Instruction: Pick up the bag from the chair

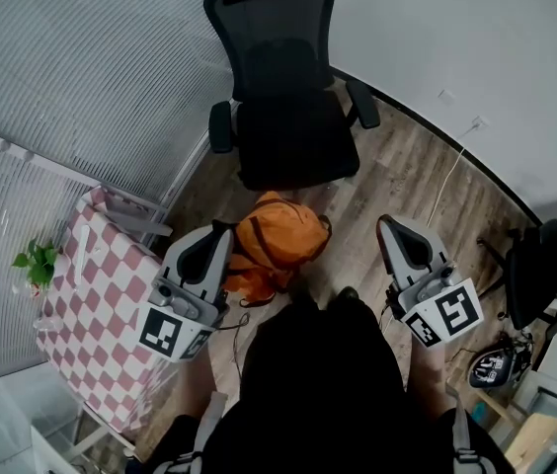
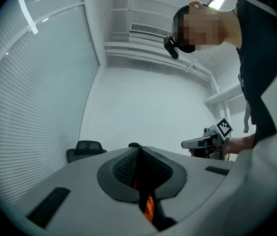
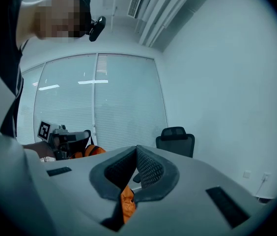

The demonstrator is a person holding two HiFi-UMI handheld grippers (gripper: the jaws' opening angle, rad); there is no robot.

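Bag (image 1: 277, 245): orange, off the chair (image 1: 288, 117), hanging just before its seat.
Left tool (image 1: 223, 229): before the chair, clamped tight on the bag's strap.
Right tool (image 1: 387, 225): before the chair, jaws together, empty.

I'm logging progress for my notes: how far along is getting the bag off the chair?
Done: the office chair has a bare seat, and the orange bag hangs in front of it. In hand: the left gripper is shut on it, while the right gripper, jaws together, stands apart from it. Left: nothing more that shows, only keeping hold.
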